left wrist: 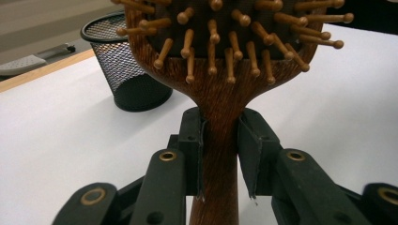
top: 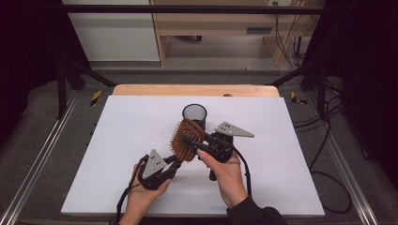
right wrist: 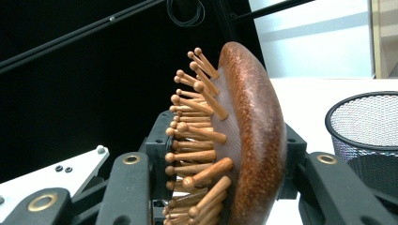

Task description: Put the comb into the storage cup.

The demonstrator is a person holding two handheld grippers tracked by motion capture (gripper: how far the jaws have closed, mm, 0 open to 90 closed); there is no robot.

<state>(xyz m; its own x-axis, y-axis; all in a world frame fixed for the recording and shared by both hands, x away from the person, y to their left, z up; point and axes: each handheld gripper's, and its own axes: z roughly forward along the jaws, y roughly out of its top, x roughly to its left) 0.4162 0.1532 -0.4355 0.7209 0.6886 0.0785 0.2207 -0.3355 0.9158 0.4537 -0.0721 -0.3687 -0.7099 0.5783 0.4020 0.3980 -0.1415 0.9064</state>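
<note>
Wooden hairbrush (top: 187, 139) held up off the white tabletop (top: 117, 140), near its middle and just in front of a black mesh cup (top: 195, 114), caught between both grippers. Left gripper (top: 174, 161) clamped on the neck of the handle, jaws pressed against both sides of the narrow wood just below the head. Right gripper (top: 191, 138) set across the head, one jaw at the rounded back, the other in among the pegs; looks closed on it, though actual contact on the peg side hard to confirm. Probably light and stiff throughout: solid wood body, smooth curved back likely to slip under a flat pad. Pegs with ball tips seated in a cushion, likely to give or bend if squeezed, so a poor place to press. Best hold judged to be the handle or neck, parallel-sided and firm. No brand, label or legible writing anywhere on the brush or the cup.
</note>
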